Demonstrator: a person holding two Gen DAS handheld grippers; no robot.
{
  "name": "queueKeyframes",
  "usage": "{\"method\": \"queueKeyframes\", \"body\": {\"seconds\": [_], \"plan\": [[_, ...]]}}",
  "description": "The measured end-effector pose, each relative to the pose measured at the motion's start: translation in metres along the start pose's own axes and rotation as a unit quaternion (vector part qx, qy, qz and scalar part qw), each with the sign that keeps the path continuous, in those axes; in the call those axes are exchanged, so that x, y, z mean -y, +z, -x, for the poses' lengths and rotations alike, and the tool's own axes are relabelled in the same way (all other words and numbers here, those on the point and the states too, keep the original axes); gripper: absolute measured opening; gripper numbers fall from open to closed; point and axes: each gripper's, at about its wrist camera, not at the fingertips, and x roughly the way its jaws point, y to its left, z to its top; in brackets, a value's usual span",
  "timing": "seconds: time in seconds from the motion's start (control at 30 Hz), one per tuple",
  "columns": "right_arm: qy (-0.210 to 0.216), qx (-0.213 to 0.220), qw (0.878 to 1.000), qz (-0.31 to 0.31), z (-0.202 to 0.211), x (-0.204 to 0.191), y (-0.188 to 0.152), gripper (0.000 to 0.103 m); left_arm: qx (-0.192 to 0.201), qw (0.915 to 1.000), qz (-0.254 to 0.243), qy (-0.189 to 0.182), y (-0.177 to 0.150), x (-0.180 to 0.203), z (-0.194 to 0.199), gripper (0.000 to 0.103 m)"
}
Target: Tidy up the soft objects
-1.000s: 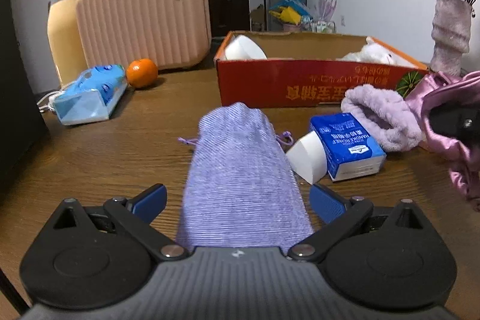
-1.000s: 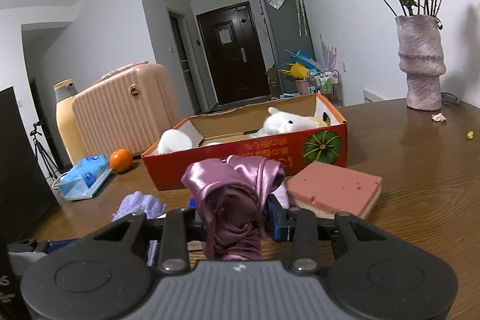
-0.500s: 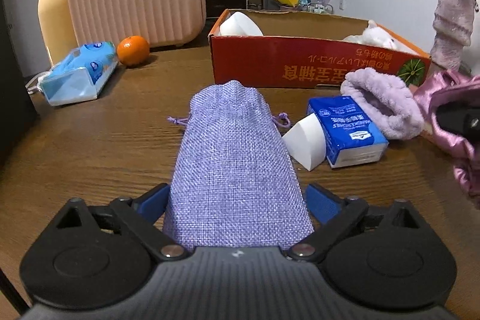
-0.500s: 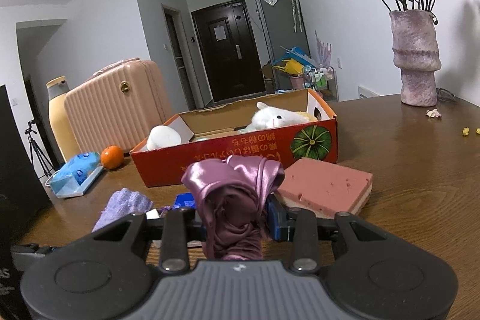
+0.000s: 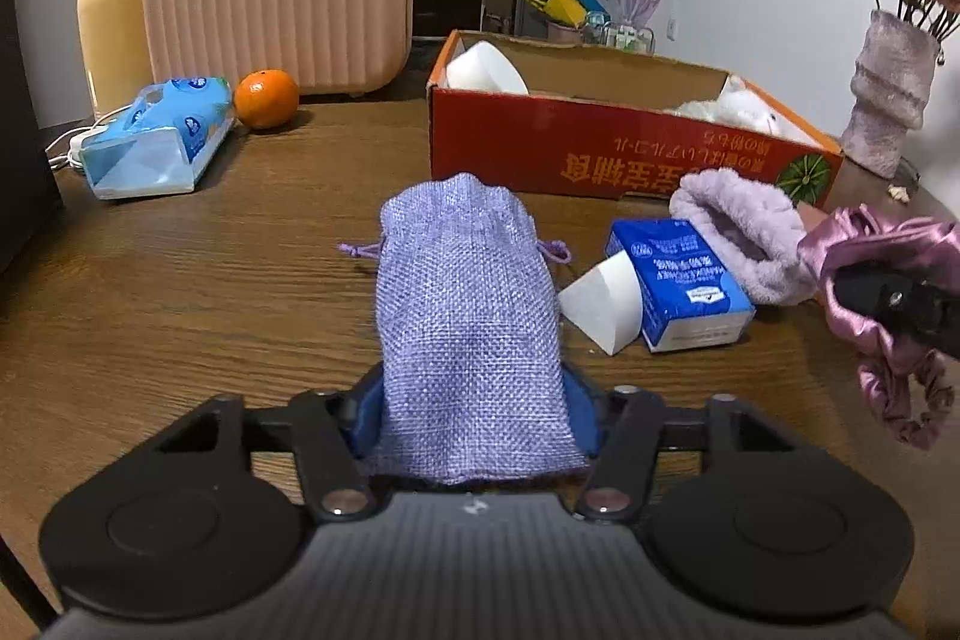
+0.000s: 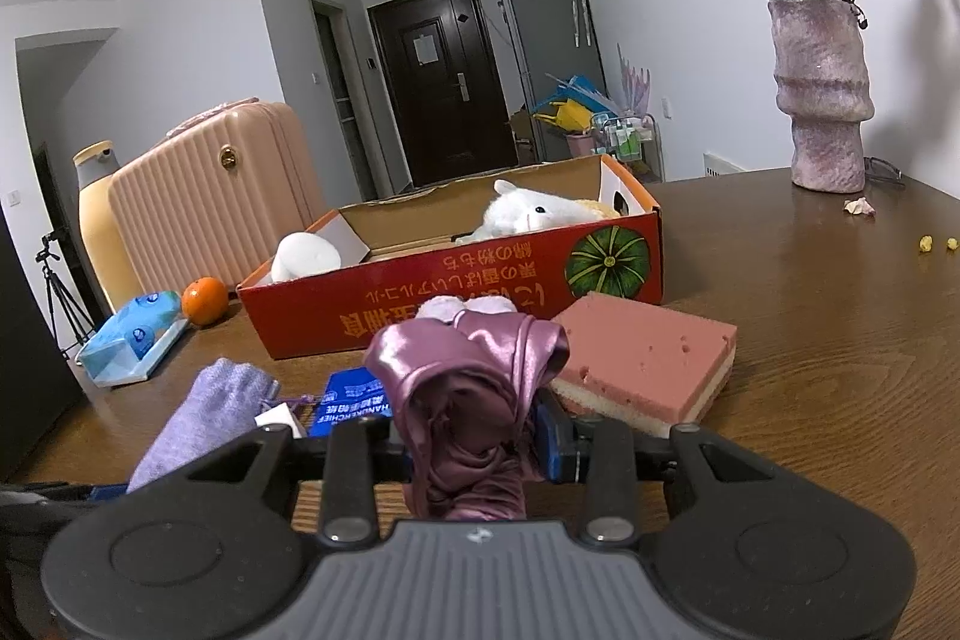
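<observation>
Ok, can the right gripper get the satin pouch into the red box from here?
Probably yes: the right gripper is shut on the satin pouch, and the red box sits open-topped just beyond, with only the fluffy pouch low between.

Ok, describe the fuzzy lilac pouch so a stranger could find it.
Start at the red cardboard box. Just in front of its pumpkin-printed end lies the fuzzy pouch, beside the blue tissue pack. It alone is plush; the woven purple bag is coarse.
</observation>
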Motion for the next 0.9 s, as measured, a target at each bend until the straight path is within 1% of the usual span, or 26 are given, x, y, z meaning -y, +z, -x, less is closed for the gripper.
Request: {"method": "queueKeyframes", "body": {"seconds": [0.07,0.2,0.27,0.37,0.47,0.73,0.9], "plan": [[0.0,-0.001,1.0,0.0,-0.001,0.0,0.0,0.035,0.004,1.0,0.004,-0.005,0.001,-0.004,0.004,0.046],[0.0,-0.002,1.0,0.001,-0.002,0.0,0.0,0.035,0.013,0.9997,0.013,-0.014,0.002,-0.011,0.011,0.036],[-0.001,-0.003,1.0,0.001,-0.002,0.0,0.0,0.035,0.021,0.9994,0.02,-0.02,0.004,-0.015,0.015,0.028],[-0.003,-0.005,1.0,0.002,-0.003,-0.001,-0.001,0.035,0.034,0.9988,0.023,-0.027,0.005,-0.018,0.023,0.023],[-0.004,-0.006,1.0,0.002,-0.004,-0.001,-0.001,0.035,0.05,0.9979,0.023,-0.034,0.007,-0.019,0.03,0.021],[-0.003,-0.005,1.0,0.002,-0.004,0.0,-0.001,0.035,0.095,0.9939,0.034,-0.043,0.014,-0.027,0.049,0.021],[0.0,-0.003,1.0,0.002,-0.005,0.0,-0.001,0.035,0.1,0.9935,0.036,-0.041,0.017,-0.026,0.049,0.021]]}}
